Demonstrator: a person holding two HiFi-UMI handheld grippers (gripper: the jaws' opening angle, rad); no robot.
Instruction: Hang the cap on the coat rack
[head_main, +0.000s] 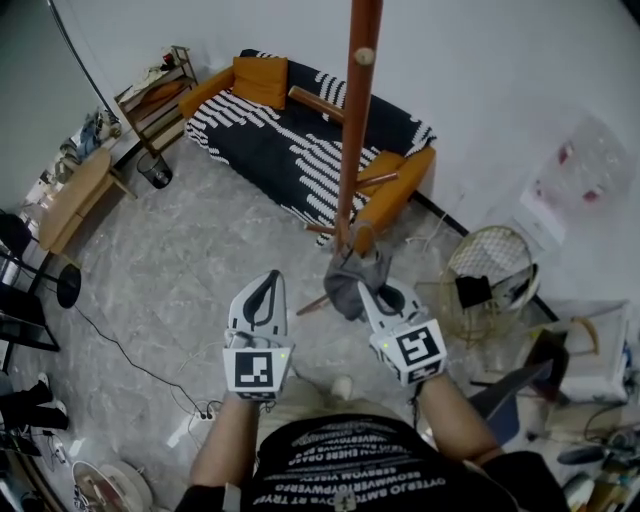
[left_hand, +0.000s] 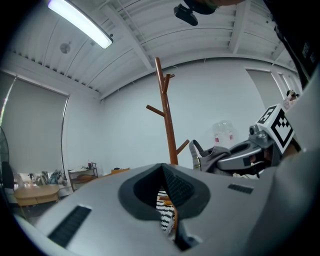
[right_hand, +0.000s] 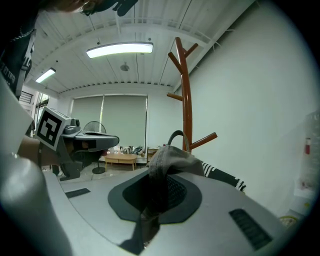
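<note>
You are standing on an open stretch of floor (head_main: 180, 290), facing the striped sofa (head_main: 290, 135). The coat rack (head_main: 356, 120) is rising just in front of you, between you and the sofa.

The job is sitting at its approach stage, as I judge it. The cap (head_main: 350, 282) is hanging low beside the pole and is not touching any peg, so the lift and the hooking are both left to do.

Your right gripper (head_main: 366, 292) is pinching the cap, its jaws closed on the grey fabric with the strap loop standing up above them. Your left gripper (head_main: 268, 280) is idling beside it, jaws together with nothing between them.

The right gripper view is showing a lower peg (right_hand: 205, 139) close beyond the cap and a mid peg (right_hand: 175, 95) higher up; I cannot tell which is the easier reach.

The wall is crowding your right side, with a wire basket (head_main: 492, 272) on the floor there. Free room is lying to your left, though a cable (head_main: 130, 352) is trailing across it.
</note>
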